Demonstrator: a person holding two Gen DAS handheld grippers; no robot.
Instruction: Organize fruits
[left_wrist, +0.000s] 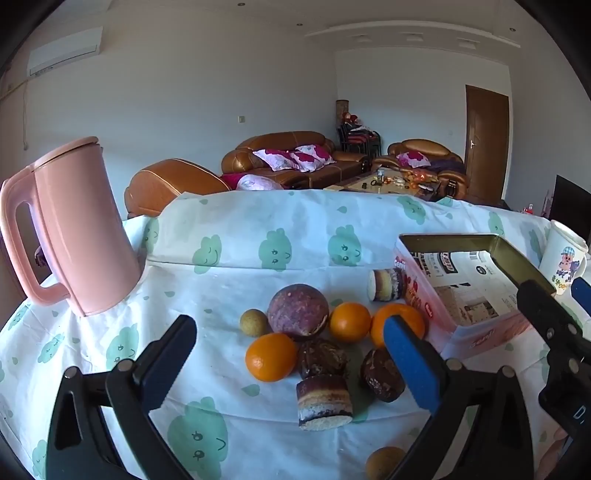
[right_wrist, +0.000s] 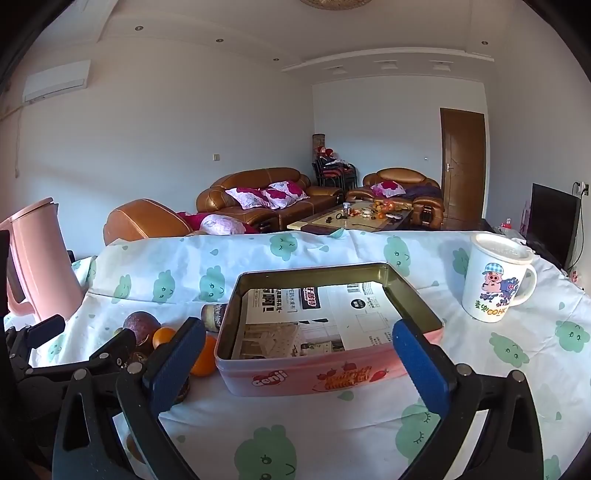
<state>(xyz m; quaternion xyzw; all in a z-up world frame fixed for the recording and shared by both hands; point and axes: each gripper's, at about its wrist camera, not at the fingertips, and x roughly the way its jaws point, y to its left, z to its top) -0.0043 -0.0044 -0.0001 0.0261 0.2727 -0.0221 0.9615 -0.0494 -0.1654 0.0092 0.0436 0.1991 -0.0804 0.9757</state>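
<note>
The fruits lie in a loose cluster on the cloth-covered table (left_wrist: 221, 266), straight ahead of the left gripper (left_wrist: 291, 354), whose jaws stand wide apart with nothing between the pads. Nearest to it is an orange (left_wrist: 271, 356), with a second orange (left_wrist: 349, 322) and a third orange (left_wrist: 397, 325) farther off and to the right, a dark purple passion fruit (left_wrist: 297, 310) behind, and a small yellowish fruit (left_wrist: 253, 322) at the far left of the group; brown cake rolls lie mixed among them. The open pink tin (right_wrist: 332, 363) sits just right of the cluster, directly in front of the right gripper (right_wrist: 299, 362), which is likewise spread wide and empty. So the left hand is the nearer one to the fruit, which lies ahead of it and slightly below, while the tin lies to its right. The round fruits offer no long axis, so any approach angle should serve; a pink kettle (left_wrist: 77, 229) stands well left, a mug (right_wrist: 495, 280) far right.
</note>
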